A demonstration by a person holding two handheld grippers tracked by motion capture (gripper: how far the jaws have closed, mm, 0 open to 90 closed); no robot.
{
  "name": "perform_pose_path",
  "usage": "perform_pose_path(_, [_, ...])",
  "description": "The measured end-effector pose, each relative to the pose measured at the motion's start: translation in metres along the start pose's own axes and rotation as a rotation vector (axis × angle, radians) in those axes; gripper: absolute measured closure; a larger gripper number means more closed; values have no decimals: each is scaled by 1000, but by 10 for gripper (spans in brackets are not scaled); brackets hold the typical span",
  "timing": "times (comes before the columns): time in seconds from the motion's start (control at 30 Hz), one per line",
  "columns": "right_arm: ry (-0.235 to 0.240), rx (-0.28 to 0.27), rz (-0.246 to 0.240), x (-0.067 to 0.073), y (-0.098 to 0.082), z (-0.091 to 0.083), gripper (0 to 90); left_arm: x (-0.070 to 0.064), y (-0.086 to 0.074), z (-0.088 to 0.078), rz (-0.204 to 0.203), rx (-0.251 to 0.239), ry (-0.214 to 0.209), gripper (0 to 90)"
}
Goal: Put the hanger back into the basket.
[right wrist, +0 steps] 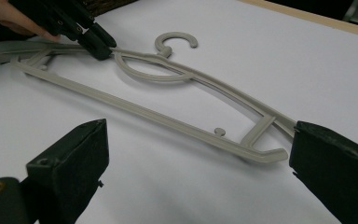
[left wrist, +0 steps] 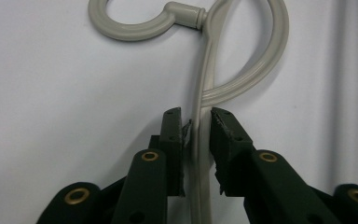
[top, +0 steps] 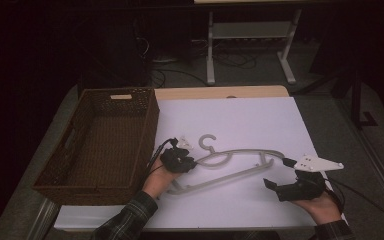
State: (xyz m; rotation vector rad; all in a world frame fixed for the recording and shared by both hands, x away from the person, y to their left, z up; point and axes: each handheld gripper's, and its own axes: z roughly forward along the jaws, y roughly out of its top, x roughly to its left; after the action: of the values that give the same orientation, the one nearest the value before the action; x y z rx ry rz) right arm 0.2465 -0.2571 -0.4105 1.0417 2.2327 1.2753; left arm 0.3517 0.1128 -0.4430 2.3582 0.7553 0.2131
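Observation:
A pale grey plastic hanger point(top: 240, 172) lies flat on the white table top, its hook point(top: 207, 141) pointing away from me. My left gripper point(top: 193, 162) is down on the hanger's left shoulder, just left of the looped neck. In the left gripper view the thin bar point(left wrist: 200, 140) runs straight between the two pads, which stand close against its sides; the loop and hook point(left wrist: 135, 25) lie beyond. My right gripper point(top: 279, 173) hovers at the hanger's right end with its jaws wide apart. In the right gripper view the hanger point(right wrist: 144, 112) stretches away toward the left gripper point(right wrist: 98, 44).
A brown woven basket point(top: 145, 125) stands at the left of the table, right beside my left hand. White table surface point(top: 240, 120) stretches behind the hanger. Beyond the far edge, a desk frame point(top: 210, 50) stands on the floor.

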Motion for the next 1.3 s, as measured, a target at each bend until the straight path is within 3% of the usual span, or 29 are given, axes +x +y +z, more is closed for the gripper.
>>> perform_pose_path(0.17, [0, 0, 1, 0, 0, 0, 41, -2, 0, 1, 4, -5, -9, 795])
perform_pose_path(0.37, [4, 5, 0, 1, 0, 1, 48, -12, 3, 6, 11, -22, -83, 807])
perform_pose_path(0.6, [27, 39, -3, 2, -2, 6, 128, -33, 11, 15, 56, -27, -139, 804])
perform_pose_path(0.73, [49, 55, 3, 6, -2, 9, 187, -33, 13, 12, 51, -50, -149, 762])
perform_pose_path(0.83, [72, 60, 0, 11, -1, 12, 293, -27, 13, 2, 37, -83, -143, 651])
perform_pose_path(1.03, [127, 94, -14, 25, 2, 24, 605, -16, 4, -17, -9, -149, -151, 420])
perform_pose_path(1.13, [152, 109, -15, 29, 5, 32, 779, -15, -1, -20, -15, -165, -153, 348])
perform_pose_path(1.23, [171, 132, -23, 30, 6, 39, 876, -15, -3, -20, -13, -163, -148, 306])
perform_pose_path(1.3, [181, 151, -34, 31, 5, 43, 893, -16, -3, -18, -12, -160, -145, 284])
